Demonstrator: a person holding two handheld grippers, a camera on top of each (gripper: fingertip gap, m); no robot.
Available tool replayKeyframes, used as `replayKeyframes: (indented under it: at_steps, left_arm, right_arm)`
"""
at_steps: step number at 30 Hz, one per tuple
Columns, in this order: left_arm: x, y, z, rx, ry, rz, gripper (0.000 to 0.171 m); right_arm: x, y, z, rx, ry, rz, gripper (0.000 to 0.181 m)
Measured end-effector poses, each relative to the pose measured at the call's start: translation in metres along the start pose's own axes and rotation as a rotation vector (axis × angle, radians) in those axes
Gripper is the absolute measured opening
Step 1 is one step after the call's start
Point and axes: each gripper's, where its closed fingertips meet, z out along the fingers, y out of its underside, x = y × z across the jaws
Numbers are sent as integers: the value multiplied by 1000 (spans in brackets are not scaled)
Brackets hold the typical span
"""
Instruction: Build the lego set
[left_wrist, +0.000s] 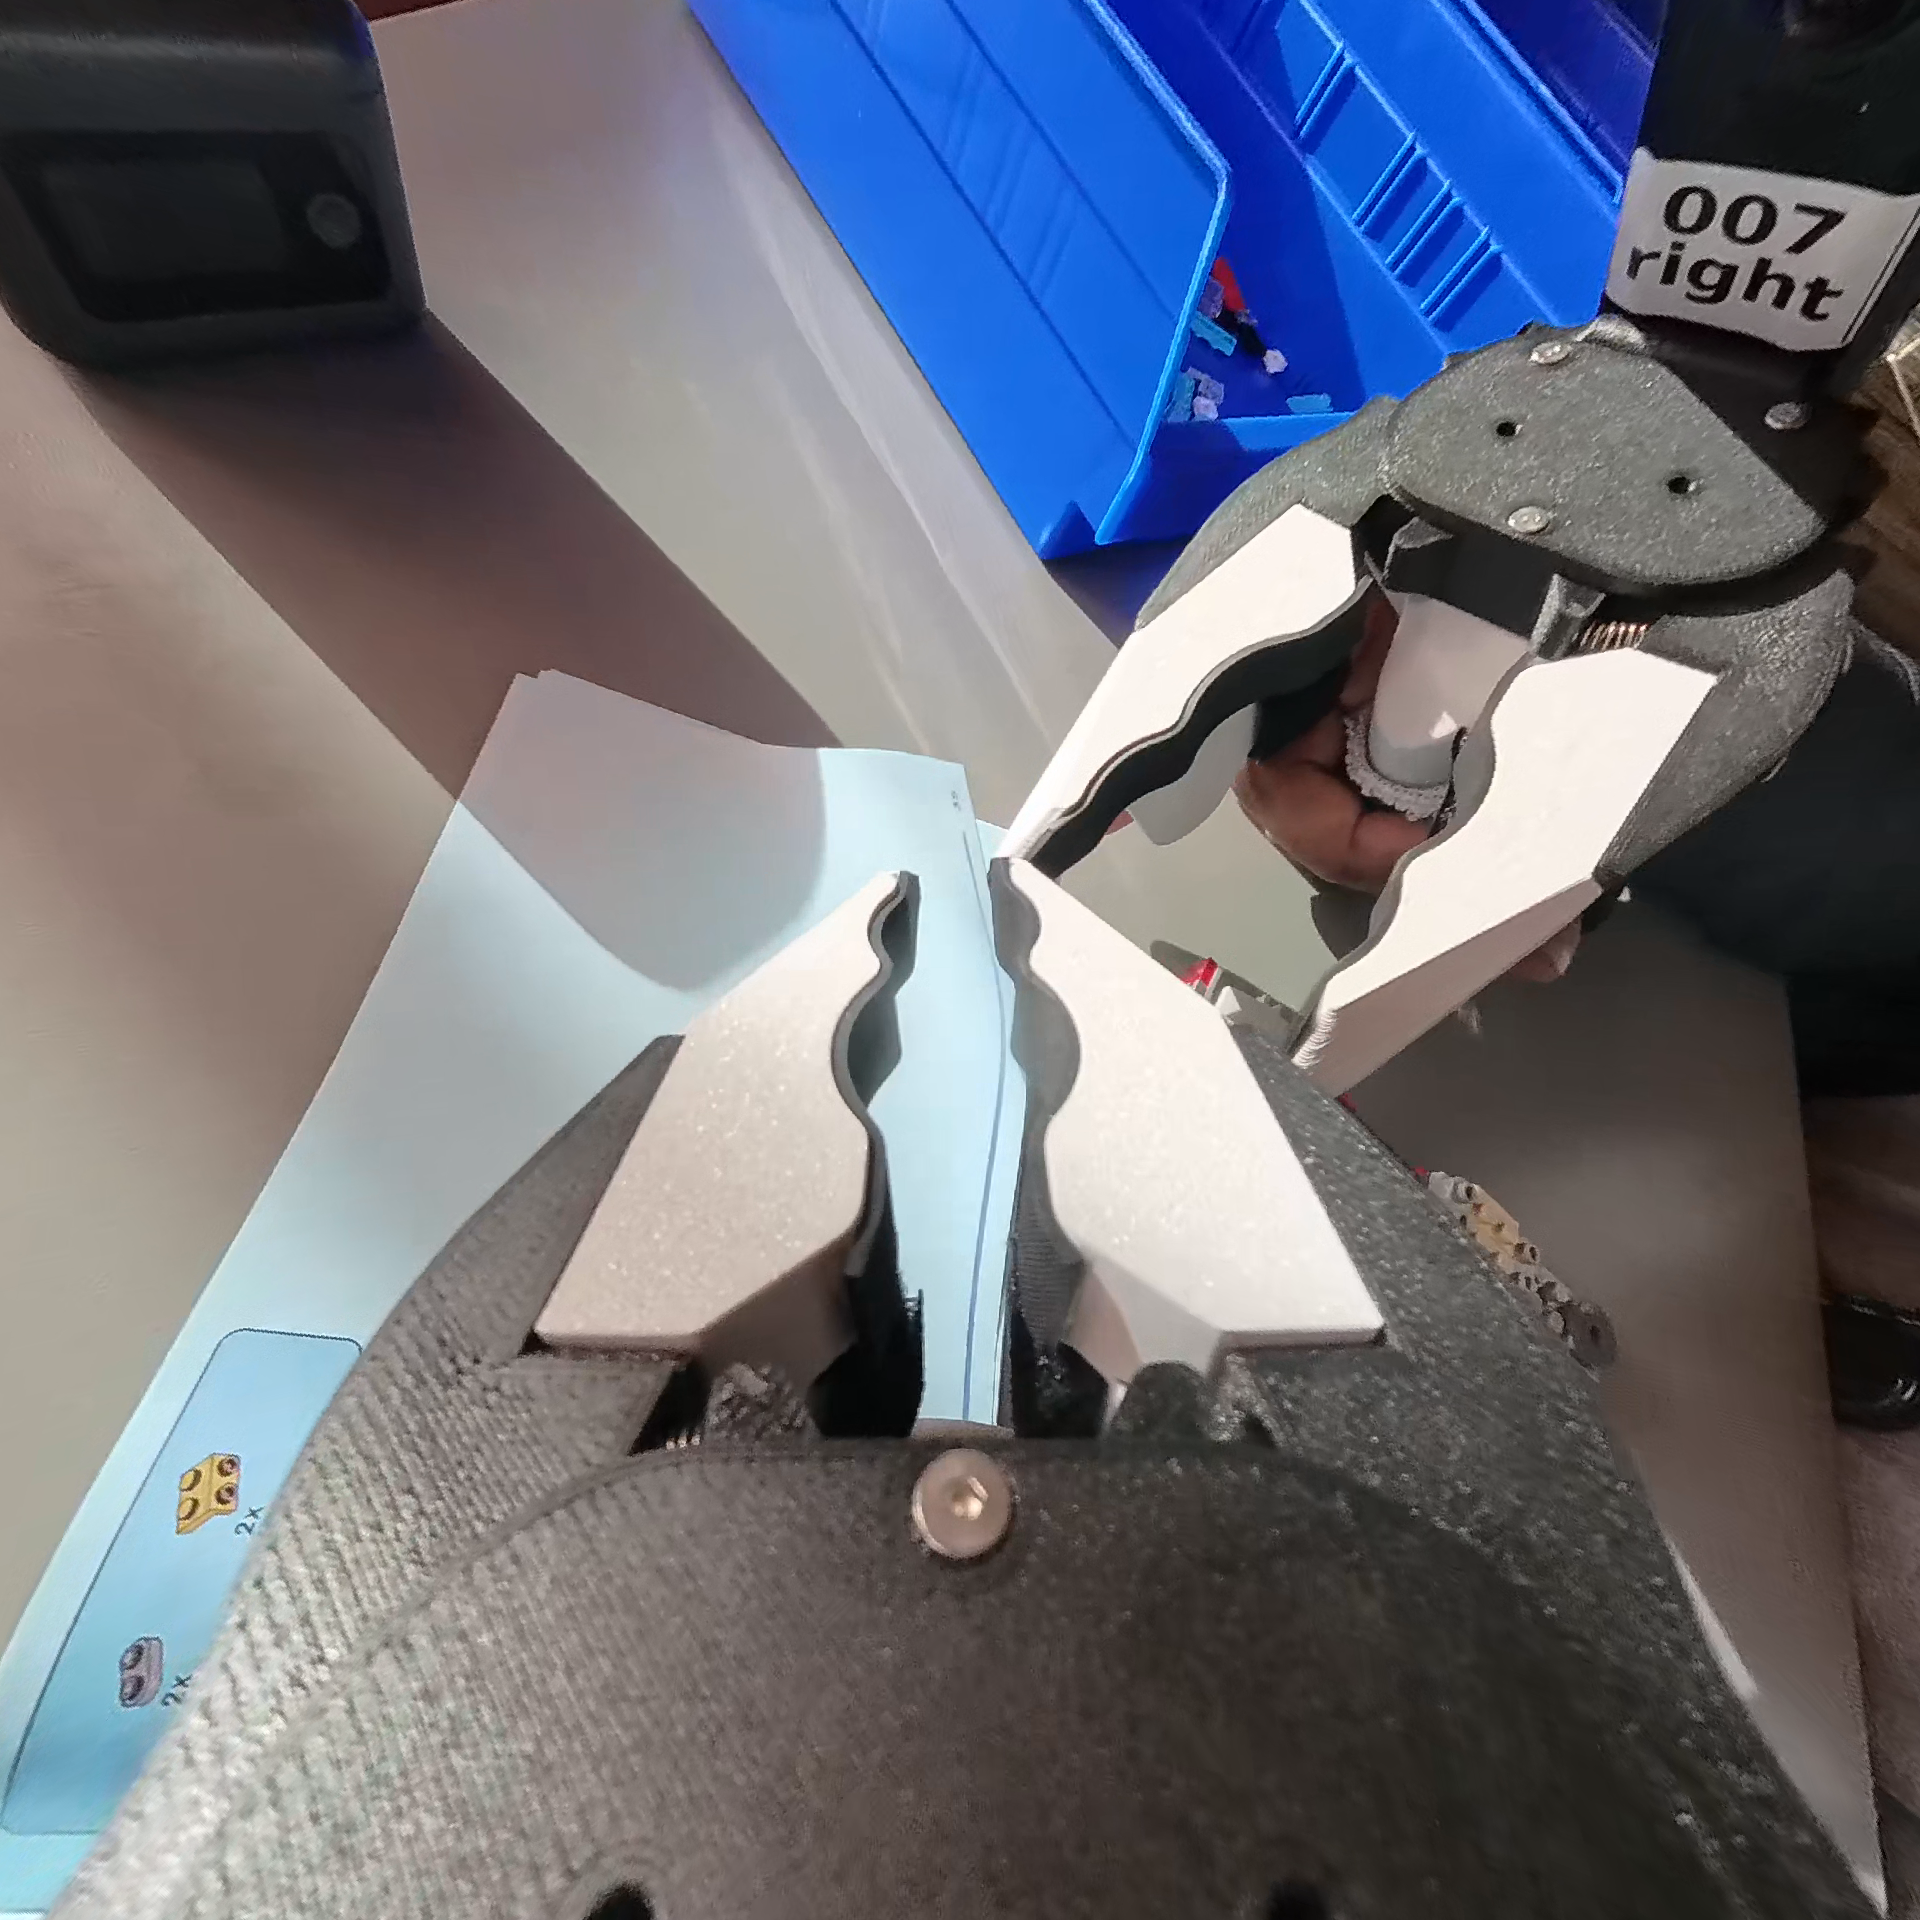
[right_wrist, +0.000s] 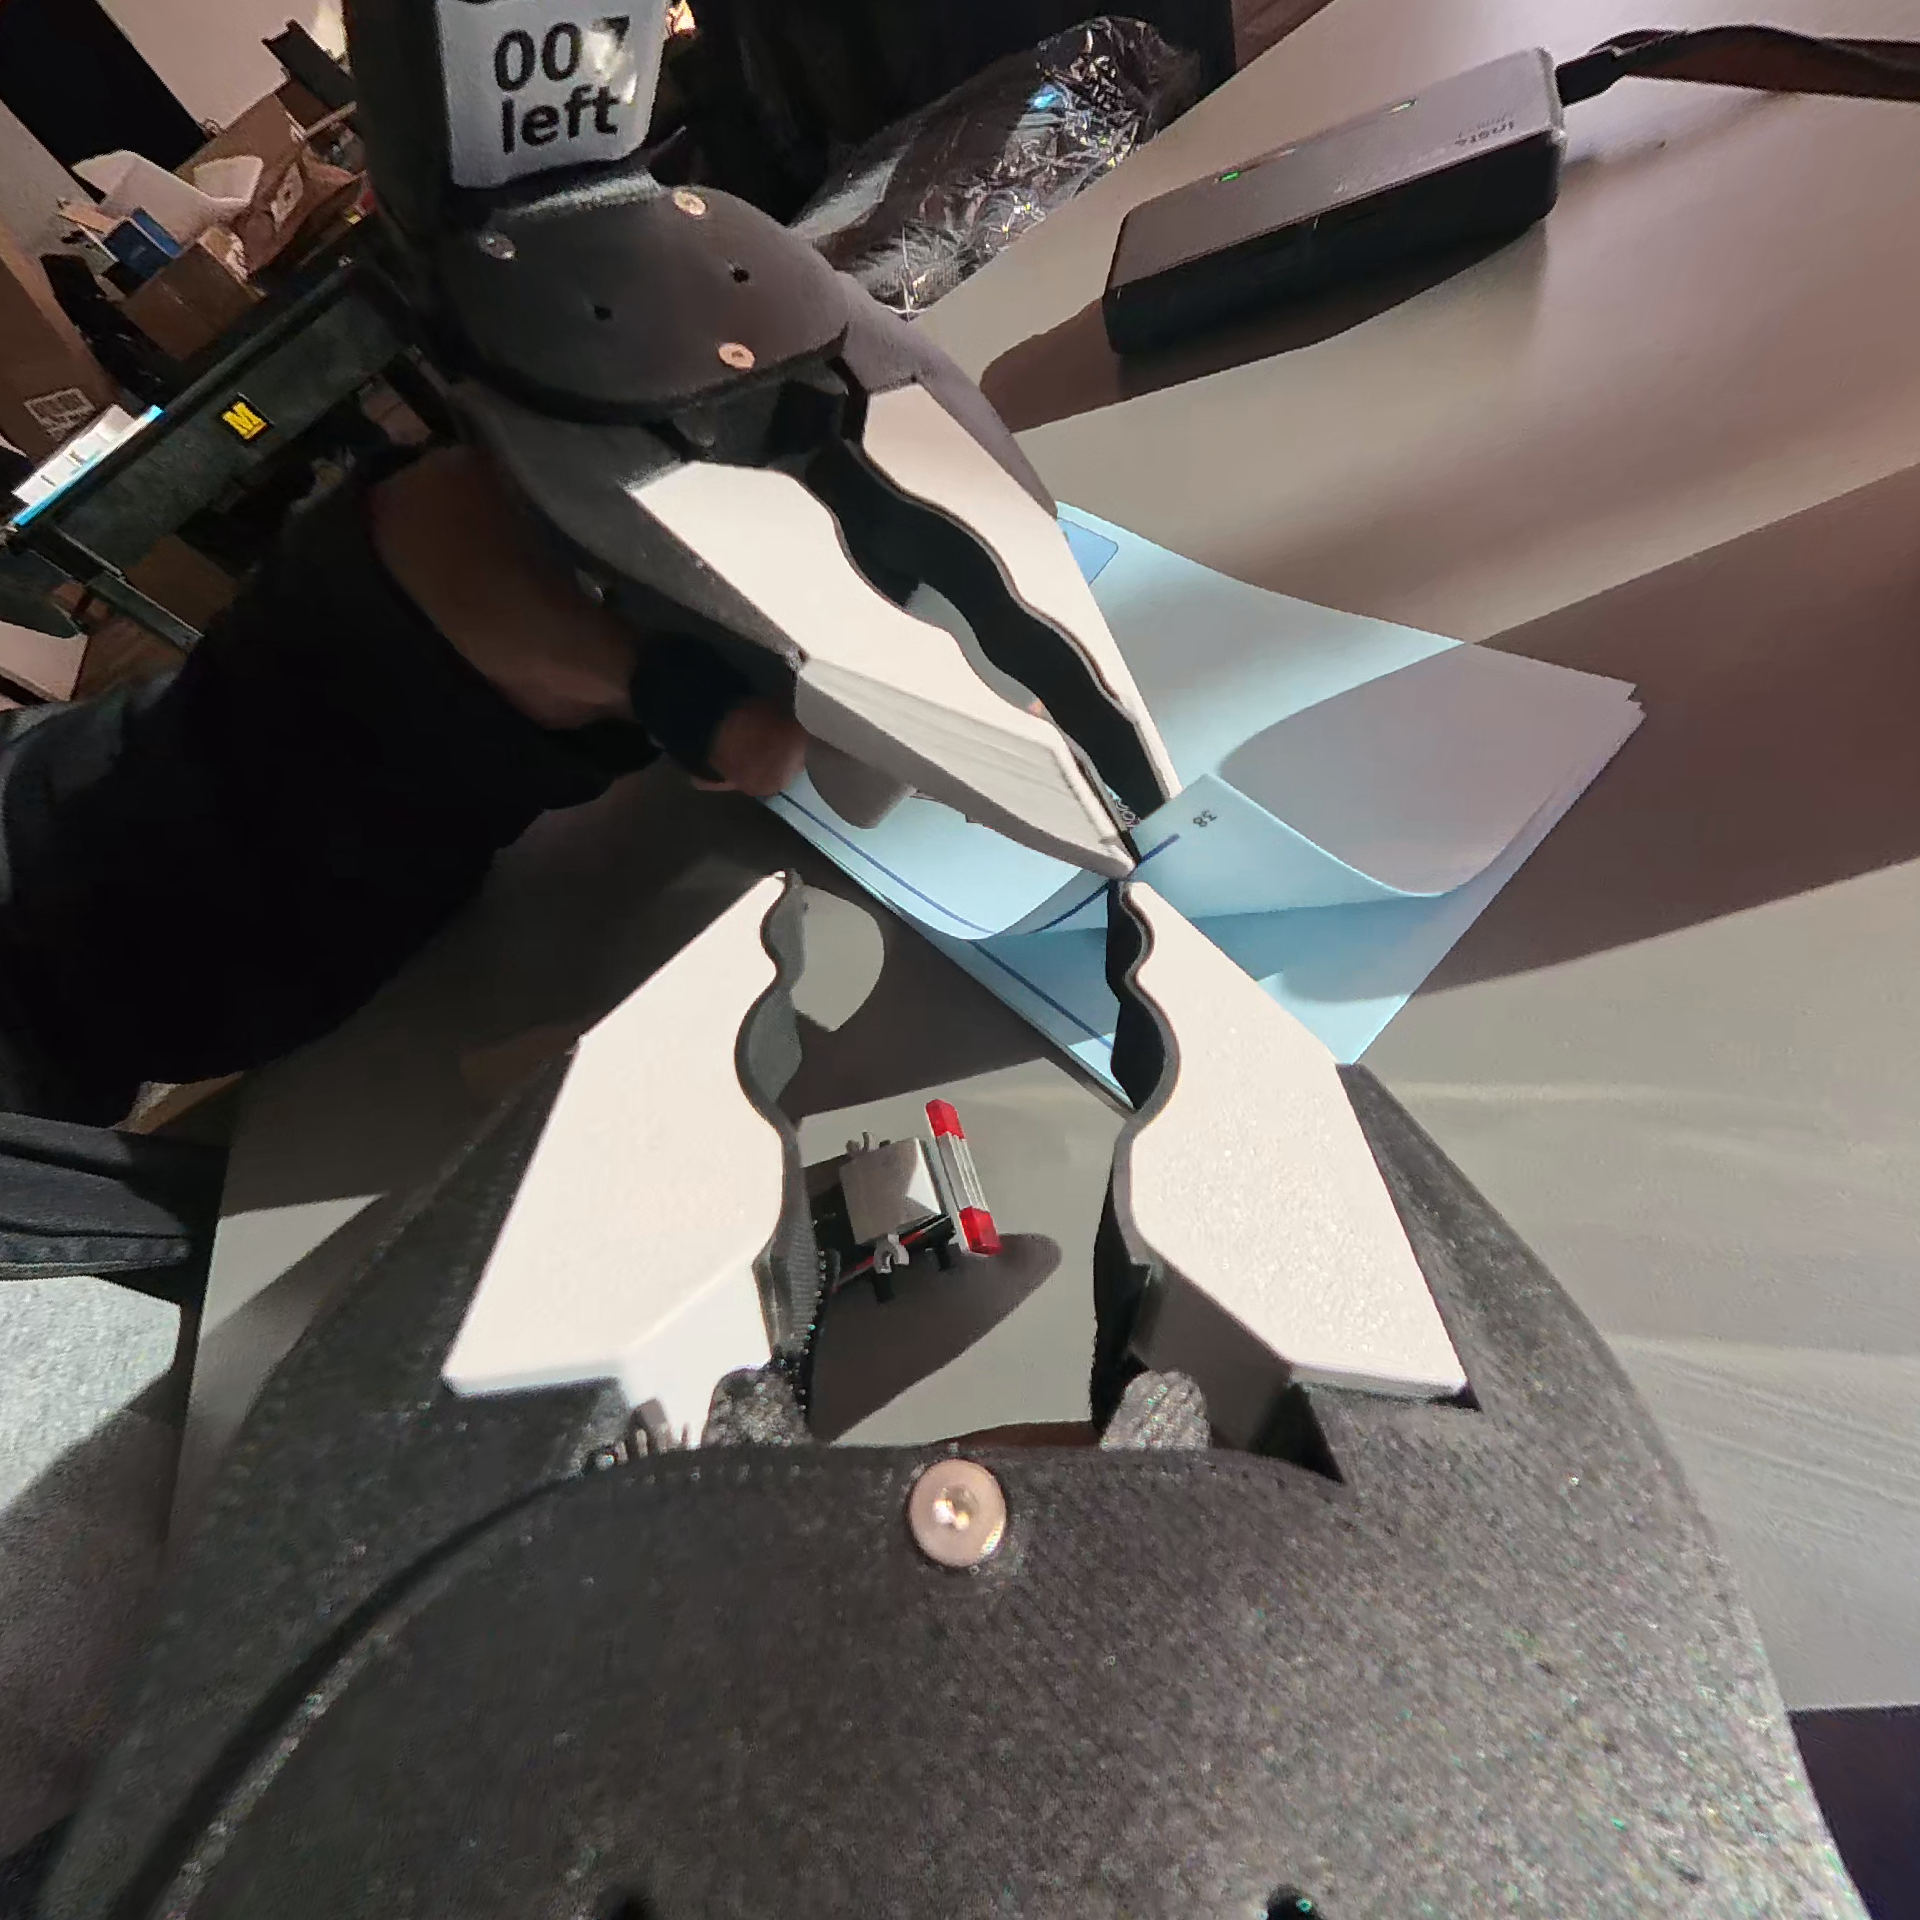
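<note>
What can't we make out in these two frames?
- Lego model: right wrist view, partly covered by the right gripper; left wrist view shows only slivers behind the left gripper.
- Instruction booklet: the build step is covered by the left gripper's body.
- Blue bin: loose pieces inside too small to identify, bin cut off by the frame edge.
- Whether the left jaws pinch the page: cannot tell.

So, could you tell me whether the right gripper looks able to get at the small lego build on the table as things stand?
Probably yes. The right gripper is open and holds nothing, and the lego build sits on the bare table just below its fingers. The left gripper is off at the instruction booklet.
</note>
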Motion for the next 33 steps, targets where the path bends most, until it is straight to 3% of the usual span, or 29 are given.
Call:
replayKeyframes:
  at_steps: [15,33]
  left_arm:
    - [1,-15,-10,99,66,-74,16]
    - [-2,-11,-7,87,61,-93,16]
  right_arm:
    - [-2,1,1,-8,0,-15,60]
    - [-3,2,0,-6,-11,-12,60]
